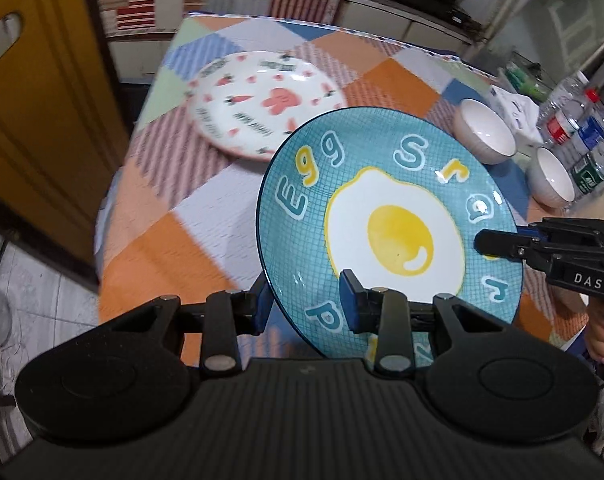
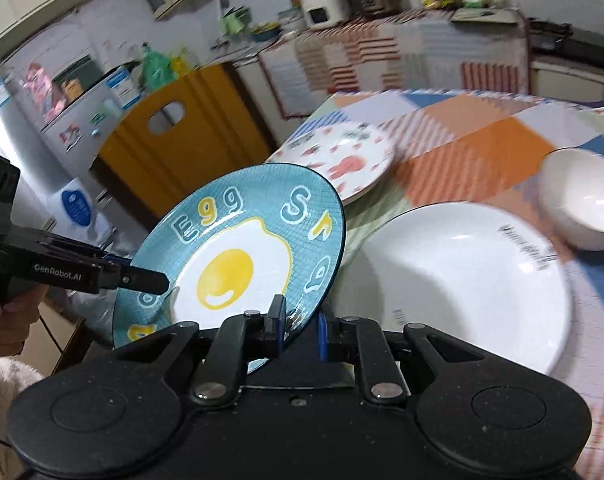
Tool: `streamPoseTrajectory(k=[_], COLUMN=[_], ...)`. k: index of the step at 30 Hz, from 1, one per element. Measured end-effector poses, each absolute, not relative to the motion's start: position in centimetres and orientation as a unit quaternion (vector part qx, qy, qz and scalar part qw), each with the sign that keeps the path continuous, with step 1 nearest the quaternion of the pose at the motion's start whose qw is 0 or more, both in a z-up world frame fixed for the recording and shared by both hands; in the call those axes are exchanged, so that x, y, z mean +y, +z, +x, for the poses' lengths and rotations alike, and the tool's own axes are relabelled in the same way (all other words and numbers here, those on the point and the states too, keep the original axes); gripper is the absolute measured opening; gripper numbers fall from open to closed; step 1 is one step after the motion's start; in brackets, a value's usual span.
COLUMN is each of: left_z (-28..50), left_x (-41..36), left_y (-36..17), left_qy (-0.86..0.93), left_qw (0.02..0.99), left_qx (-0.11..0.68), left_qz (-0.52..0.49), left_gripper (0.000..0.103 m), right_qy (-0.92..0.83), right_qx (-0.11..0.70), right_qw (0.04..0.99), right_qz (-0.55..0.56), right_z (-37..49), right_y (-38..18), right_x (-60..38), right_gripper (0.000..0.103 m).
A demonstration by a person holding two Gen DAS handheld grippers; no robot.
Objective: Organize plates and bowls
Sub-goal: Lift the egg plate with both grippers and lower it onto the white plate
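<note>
Both grippers hold one teal plate (image 1: 390, 216) with a fried-egg print, lifted and tilted above the table. My left gripper (image 1: 308, 306) is shut on its near rim. My right gripper (image 2: 299, 330) is shut on its right rim and also shows in the left wrist view (image 1: 486, 242). The teal plate shows in the right wrist view (image 2: 237, 260) too. A white plate with pink rabbits (image 1: 261, 100) lies flat at the table's far side. A large plain white plate (image 2: 462, 280) lies under my right gripper. Two white bowls (image 1: 486, 128) (image 1: 550, 176) stand at the right.
The table has a patchwork checked cloth (image 1: 390, 72). Plastic water bottles (image 1: 582, 124) stand at its right edge behind the bowls. A yellow chair back (image 1: 33, 92) is close to the table's left side. A white bowl (image 2: 582, 196) sits beside the large white plate.
</note>
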State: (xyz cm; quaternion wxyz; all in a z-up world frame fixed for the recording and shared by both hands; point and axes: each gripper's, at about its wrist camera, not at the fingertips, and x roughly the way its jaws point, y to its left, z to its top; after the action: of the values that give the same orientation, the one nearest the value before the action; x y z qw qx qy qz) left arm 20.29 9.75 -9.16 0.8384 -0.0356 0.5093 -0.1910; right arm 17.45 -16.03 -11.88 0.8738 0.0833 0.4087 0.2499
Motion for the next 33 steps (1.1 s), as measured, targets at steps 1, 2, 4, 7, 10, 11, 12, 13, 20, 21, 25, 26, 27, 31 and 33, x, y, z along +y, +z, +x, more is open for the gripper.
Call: streamPoseTrajectory(k=[1, 2, 4, 7, 10, 11, 12, 13, 20, 21, 25, 26, 27, 31, 33], left_z=[20.6, 21.0, 21.5, 22.6, 23.5, 23.8, 24.1, 24.4, 25.8, 25.8, 25.6, 25.6, 25.5, 25.4, 25.5], left_x=[9.0, 7.9, 6.1, 3.8, 1.9, 1.3, 0.8, 0.5, -2.2, -2.5, -3.6, -3.8, -4.0, -4.3, -4.3], left_y=[-9.4, -9.7, -10.3, -11.4, -12.2, -12.4, -12.5, -12.6, -13.4, -13.5, -14.0, -14.1, -14.2, -14.5, -14.6], left_qy=[-0.194, -0.198, -0.201, -0.215, -0.222, -0.225, -0.228, -0.232, -0.238, -0.238, -0.232, -0.231, -0.231, -0.223, -0.219], left_qw=[0.836, 0.834, 0.831, 0.822, 0.816, 0.815, 0.812, 0.81, 0.803, 0.803, 0.799, 0.798, 0.797, 0.799, 0.797], left_qx=[0.512, 0.515, 0.518, 0.527, 0.533, 0.535, 0.537, 0.539, 0.546, 0.545, 0.553, 0.555, 0.557, 0.557, 0.561], left_qz=[-0.034, -0.026, -0.013, -0.009, -0.001, 0.002, 0.002, 0.001, 0.019, 0.024, 0.043, 0.043, 0.043, 0.044, 0.046], left_gripper=[0.033, 0.033, 0.033, 0.033, 0.033, 0.033, 0.033, 0.033, 0.033, 0.033, 0.034, 0.034, 0.034, 0.035, 0.035], right_qy=[0.243, 0.235, 0.218, 0.196, 0.169, 0.162, 0.156, 0.151, 0.119, 0.115, 0.101, 0.097, 0.093, 0.082, 0.082], right_qx=[0.406, 0.404, 0.405, 0.418, 0.427, 0.428, 0.428, 0.428, 0.435, 0.436, 0.447, 0.45, 0.452, 0.456, 0.458], right_qw=[0.877, 0.88, 0.885, 0.882, 0.882, 0.882, 0.883, 0.883, 0.882, 0.881, 0.872, 0.871, 0.87, 0.868, 0.869], right_qz=[0.083, 0.083, 0.079, 0.091, 0.106, 0.111, 0.113, 0.115, 0.139, 0.143, 0.17, 0.174, 0.175, 0.178, 0.169], right_z=[17.5, 17.5, 17.6, 17.8, 18.1, 18.2, 18.2, 18.2, 18.3, 18.3, 18.2, 18.1, 18.1, 18.4, 18.4], right_y=[-11.7, -11.7, -11.7, -12.7, -13.7, -14.0, -14.2, -14.3, -15.4, -15.6, -16.4, -16.6, -16.8, -17.3, -17.2], right_x=[-16.7, -17.2, -18.5, -20.7, -22.4, -22.8, -23.3, -23.7, -25.4, -25.6, -26.2, -26.3, -26.4, -26.8, -26.6], right_gripper=[0.02, 0.02, 0.02, 0.02, 0.02, 0.02, 0.02, 0.02, 0.02, 0.02, 0.02, 0.02, 0.02, 0.02, 0.021])
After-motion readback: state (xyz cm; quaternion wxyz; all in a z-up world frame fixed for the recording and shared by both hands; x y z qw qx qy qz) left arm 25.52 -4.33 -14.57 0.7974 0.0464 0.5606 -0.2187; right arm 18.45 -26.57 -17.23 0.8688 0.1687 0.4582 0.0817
